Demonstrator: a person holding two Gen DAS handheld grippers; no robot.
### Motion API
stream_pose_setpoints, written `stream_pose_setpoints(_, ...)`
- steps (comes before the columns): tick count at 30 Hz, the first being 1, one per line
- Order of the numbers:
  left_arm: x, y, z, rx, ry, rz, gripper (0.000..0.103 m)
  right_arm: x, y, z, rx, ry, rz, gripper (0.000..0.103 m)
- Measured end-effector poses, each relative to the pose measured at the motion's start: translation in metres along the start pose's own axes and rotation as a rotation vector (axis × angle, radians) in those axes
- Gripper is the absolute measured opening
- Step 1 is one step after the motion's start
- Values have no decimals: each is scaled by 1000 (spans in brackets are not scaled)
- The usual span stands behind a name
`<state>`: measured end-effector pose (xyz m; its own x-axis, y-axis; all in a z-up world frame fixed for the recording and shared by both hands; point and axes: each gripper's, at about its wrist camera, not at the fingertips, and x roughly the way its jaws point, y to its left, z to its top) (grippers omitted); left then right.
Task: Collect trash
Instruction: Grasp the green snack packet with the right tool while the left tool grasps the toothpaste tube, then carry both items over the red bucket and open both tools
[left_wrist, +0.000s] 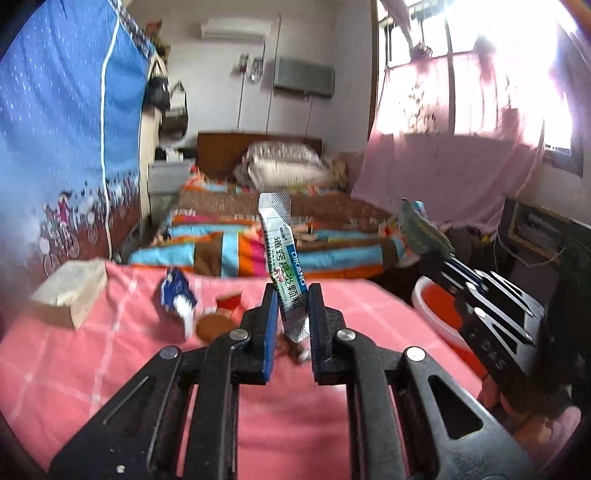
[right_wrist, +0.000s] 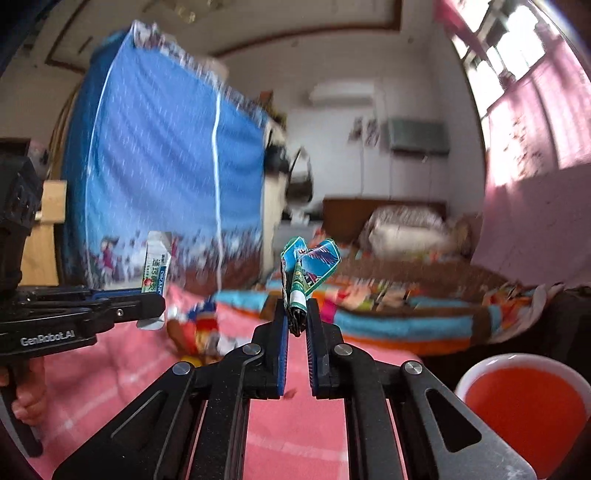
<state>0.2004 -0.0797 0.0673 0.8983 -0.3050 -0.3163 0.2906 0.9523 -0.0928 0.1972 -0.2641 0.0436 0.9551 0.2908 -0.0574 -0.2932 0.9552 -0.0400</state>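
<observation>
Foil-and-paper sachet (left_wrist: 282, 258), white with a blue stripe: upright, pinched near its lower end by the left claw (left_wrist: 291, 314). Held above the pink checked bench (left_wrist: 74, 369), well left of the red bin.

Green and blue wrapper (right_wrist: 306, 269), crumpled and folded: pinched at its lower end by the right claw (right_wrist: 295, 317), pads pressed together on it. Carried nearer to the red bin than the sachet, but not yet over it.

Red bin (right_wrist: 524, 406) with white rim: off the bench's right edge, below and right of both claws.

Loose trash left of the bin, on the bench: a blue-and-white packet (left_wrist: 177, 295), a red scrap (left_wrist: 229, 302) and a brown round piece (left_wrist: 212, 326). Not yet collected.

Beige block (left_wrist: 70, 295): far left corner of the bench, farthest from the bin.

Risks:
- Sachet held only by its bottom; tall free end could lever it out during a quick swing.
- Wrapper is springy; it may unfold and slip from the pads.
- Either piece released short of the bin's rim would land on the bench or floor.
- Claws travel close together toward the bin; collision could knock a piece loose.
</observation>
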Motion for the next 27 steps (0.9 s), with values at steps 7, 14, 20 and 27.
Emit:
stream_pose_setpoints(7,-4,-37,22,73,-160,-37,30,-32,-22,15,-28,-153,-160,7)
stream_pose_setpoints(14,24,-85,31,137,-153,-163,30,-48,-60,10,-8,-123,-278,7)
stream_pose_setpoints(20,62,-129,23,105,-12,-309,30,-61,-100,-1,44,-49,-398,7)
stream_pose_setpoints(27,111,-174,11,130,183,-412,30,-66,-145,-21,161,89,-483,7)
